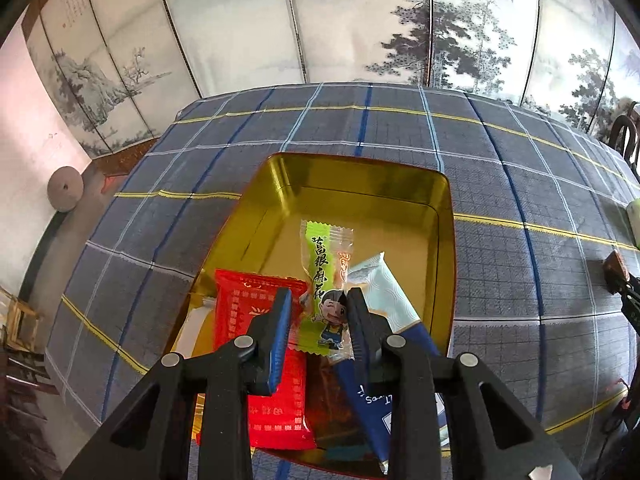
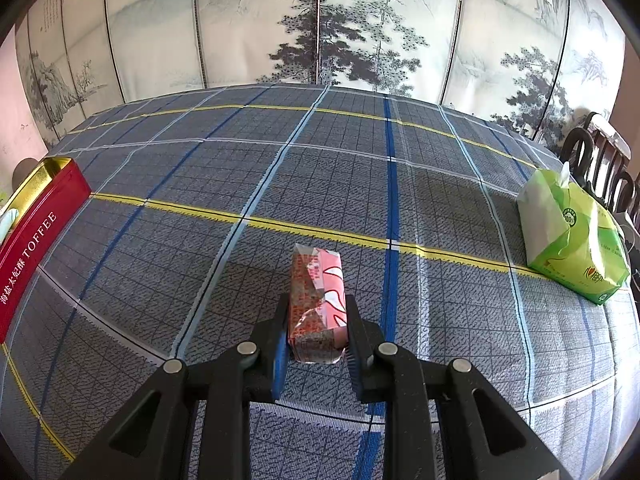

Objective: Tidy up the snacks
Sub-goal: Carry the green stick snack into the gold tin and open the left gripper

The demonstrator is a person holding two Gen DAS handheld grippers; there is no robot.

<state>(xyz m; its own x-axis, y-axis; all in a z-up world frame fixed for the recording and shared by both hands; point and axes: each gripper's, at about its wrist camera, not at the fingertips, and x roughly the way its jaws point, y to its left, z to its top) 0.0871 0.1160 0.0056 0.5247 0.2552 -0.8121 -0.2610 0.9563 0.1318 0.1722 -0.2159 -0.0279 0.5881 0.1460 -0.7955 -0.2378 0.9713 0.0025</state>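
1. The left tongs [image 1: 318, 294] are sitting narrowed on the lower end of a green twist-snack packet [image 1: 325, 280], their blue pads pressing its sides above the open gold-lined tin [image 1: 446, 216].
2. The green packet is lying lengthwise inside the tin, its clear crimped top pointing toward the tin's far wall.
3. A red wrapped snack [image 1: 240, 320] is lying in the tin just left of the green packet, partly under the left tong arm.
4. A white-and-navy stick packet [image 1: 384, 292] is lying in the tin just right of the green packet, touching it, its navy end running under the right tong arm.
5. The tin is resting on the blue plaid tabletop [image 1: 520, 184], with painted screen panels [image 1: 240, 32] standing behind the tabletop's far edge.
6. The right tongs [image 2: 316, 312] are closing narrowly on a pink-and-orange wrapped bar [image 2: 318, 296], pads touching both long sides while the bar is lying on the tabletop.
7. In the right wrist view the tin is showing its red side lettered TOFFEE, well apart to the left of the bar.
8. A green tissue pack [image 2: 576, 236] is sitting well apart to the right of the bar, near the tabletop's edge beside a dark wooden chair [image 2: 600, 160].
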